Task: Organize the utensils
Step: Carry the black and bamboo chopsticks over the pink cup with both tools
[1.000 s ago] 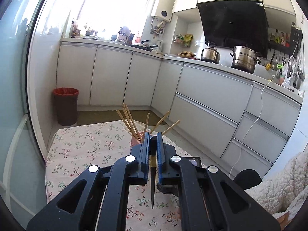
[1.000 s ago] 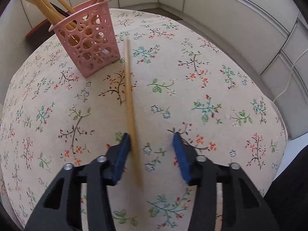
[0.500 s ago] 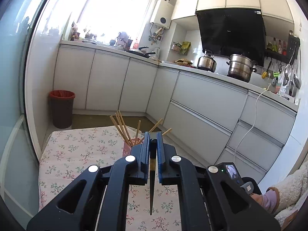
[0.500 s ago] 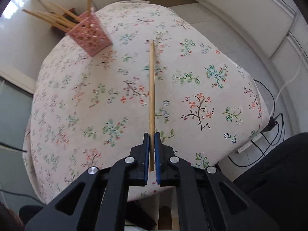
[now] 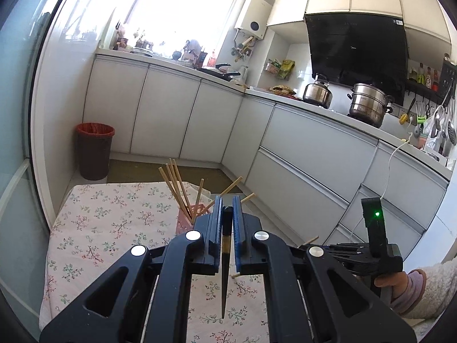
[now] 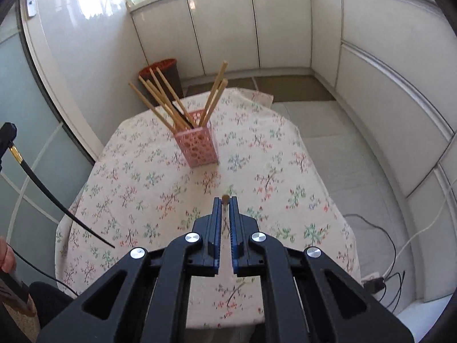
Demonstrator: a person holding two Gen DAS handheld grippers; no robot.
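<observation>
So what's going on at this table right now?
A person is sorting chopsticks into a pink holder on a flowered tablecloth, a gripper in each hand. The left gripper is shut on a black chopstick, held above the table. The right gripper is shut on a wooden chopstick, end-on to its camera, in the air short of the holder. The holder already has several wooden chopsticks and a dark one leaning in it.
</observation>
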